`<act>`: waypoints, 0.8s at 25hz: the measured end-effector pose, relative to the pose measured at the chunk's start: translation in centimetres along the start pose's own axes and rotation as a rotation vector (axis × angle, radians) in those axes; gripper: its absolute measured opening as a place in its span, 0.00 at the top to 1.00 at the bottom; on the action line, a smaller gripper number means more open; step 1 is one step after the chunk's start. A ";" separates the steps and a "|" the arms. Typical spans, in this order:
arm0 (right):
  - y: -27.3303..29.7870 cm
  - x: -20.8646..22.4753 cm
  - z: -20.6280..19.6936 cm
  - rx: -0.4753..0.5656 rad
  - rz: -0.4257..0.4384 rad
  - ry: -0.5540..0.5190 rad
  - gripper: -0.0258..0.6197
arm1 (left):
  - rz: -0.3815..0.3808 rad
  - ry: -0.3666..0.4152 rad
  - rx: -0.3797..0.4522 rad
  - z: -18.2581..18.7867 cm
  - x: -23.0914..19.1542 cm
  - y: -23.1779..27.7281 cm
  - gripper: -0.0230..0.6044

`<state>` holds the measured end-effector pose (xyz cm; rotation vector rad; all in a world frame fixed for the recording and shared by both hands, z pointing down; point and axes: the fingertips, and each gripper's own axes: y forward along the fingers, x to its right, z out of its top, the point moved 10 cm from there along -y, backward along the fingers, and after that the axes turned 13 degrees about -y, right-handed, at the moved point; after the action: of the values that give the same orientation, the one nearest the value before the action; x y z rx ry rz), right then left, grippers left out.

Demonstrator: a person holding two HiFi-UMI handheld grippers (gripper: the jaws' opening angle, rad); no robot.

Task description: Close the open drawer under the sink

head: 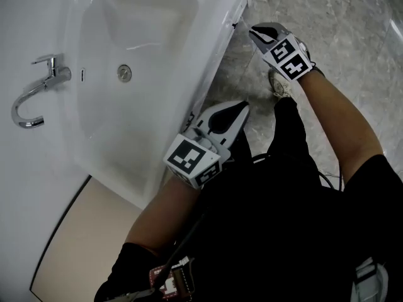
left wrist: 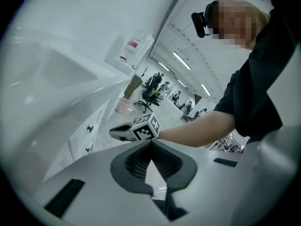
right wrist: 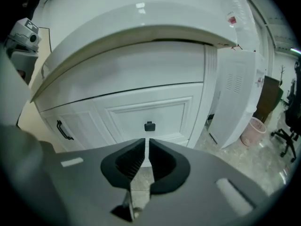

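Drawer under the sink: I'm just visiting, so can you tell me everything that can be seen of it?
The drawer has a white, painted-looking front with a raised rectangular frame and one small dark square knob in the middle. It stands upright just below the sink's rim and looks pushed in, level with the cabinet panels beside it. Nothing touches it; the right tongs point at it without reaching it.

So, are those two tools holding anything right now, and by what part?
Nothing is held. The left tool has its jaws together, empty; the right tool has them slightly apart, empty, short of the drawer knob.
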<state>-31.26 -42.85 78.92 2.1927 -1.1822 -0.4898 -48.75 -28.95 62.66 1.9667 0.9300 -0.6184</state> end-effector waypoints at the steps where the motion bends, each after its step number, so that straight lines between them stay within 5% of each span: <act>1: -1.1 0.0 0.2 0.002 -0.001 0.006 0.94 | 0.009 0.011 0.002 0.4 0.4 -0.3 0.96; 9: -10.4 0.4 4.1 0.046 -0.016 0.019 0.96 | 0.051 0.089 0.054 5.3 4.4 -2.9 0.96; 20: -20.1 2.1 13.4 0.086 -0.001 -0.132 0.96 | 0.053 0.204 0.210 12.8 10.6 -8.1 0.96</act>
<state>-25.26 -40.40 55.57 2.2628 -1.2924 -0.6022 -49.72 -32.94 44.65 2.2679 0.9645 -0.5090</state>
